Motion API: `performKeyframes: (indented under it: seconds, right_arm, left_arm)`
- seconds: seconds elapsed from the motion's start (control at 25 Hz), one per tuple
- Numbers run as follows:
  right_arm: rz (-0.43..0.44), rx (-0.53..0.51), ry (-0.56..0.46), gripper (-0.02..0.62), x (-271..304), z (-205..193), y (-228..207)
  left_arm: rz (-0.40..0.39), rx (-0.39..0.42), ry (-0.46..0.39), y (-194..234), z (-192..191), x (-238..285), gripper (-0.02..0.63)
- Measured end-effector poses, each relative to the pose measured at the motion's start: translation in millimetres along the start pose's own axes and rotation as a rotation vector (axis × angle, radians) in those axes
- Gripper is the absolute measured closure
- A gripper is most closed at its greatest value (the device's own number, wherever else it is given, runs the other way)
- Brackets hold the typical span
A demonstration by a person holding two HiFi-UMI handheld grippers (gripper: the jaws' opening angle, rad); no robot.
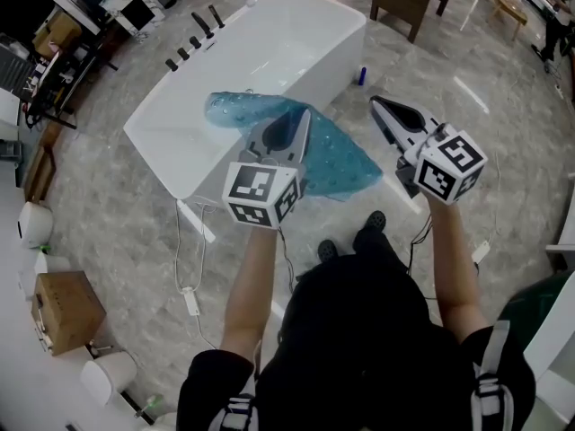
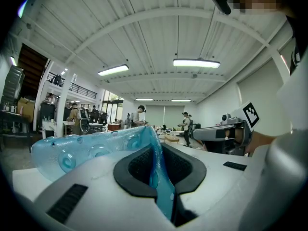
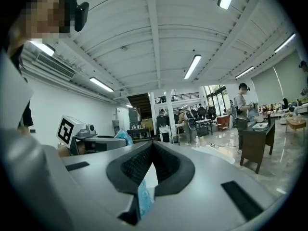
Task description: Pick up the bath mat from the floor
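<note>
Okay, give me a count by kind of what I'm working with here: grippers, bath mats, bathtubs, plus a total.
grippers: 2, the left gripper and the right gripper
bath mat: 1, blue
bathtub: 1, white
Total: 4

The left hand-held gripper (image 1: 301, 119) hides the bath mat's (image 1: 346, 164) middle; far beyond its jaws, distant people (image 2: 139, 115) are too small to make out.
</note>
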State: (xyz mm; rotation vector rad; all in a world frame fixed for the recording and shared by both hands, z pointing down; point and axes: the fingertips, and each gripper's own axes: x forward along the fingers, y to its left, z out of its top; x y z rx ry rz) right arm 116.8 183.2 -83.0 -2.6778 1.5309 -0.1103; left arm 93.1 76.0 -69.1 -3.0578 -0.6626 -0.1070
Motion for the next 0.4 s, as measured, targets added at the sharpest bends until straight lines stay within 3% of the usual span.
performKeyframes:
  seconds: [0.4]
  right_arm:
    - [0.013,-0.011,0.007,0.583,-2.2,-2.7,10.4]
  left_arm:
    - [0.011,0.002,0.016,-1.5,-5.9,-9.0,0.566]
